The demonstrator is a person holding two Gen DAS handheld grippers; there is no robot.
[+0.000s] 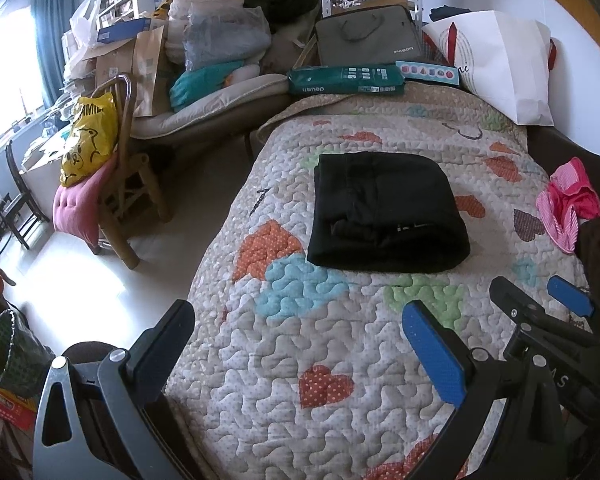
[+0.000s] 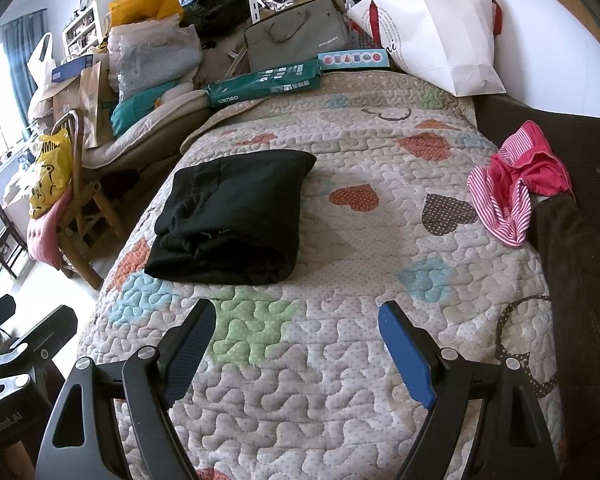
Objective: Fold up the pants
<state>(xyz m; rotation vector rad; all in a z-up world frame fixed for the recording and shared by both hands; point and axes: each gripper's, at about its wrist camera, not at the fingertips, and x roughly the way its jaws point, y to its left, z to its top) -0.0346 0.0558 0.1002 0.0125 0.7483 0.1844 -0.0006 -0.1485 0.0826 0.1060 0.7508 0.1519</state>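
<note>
The black pants (image 1: 386, 210) lie folded into a thick rectangle on the quilted heart-pattern bedspread (image 1: 300, 340). They also show in the right wrist view (image 2: 232, 216), left of centre. My left gripper (image 1: 300, 320) is open and empty, held above the quilt well short of the pants. My right gripper (image 2: 296, 320) is open and empty too, over the quilt near the bed's front. The right gripper also shows at the right edge of the left wrist view (image 1: 540, 300).
A pink striped garment (image 2: 520, 184) lies at the bed's right side beside a dark brown cloth (image 2: 576, 264). A green box (image 2: 264, 82) and white bag (image 2: 432, 28) sit at the far end. A wooden chair (image 1: 120, 184) with a yellow bag stands left of the bed.
</note>
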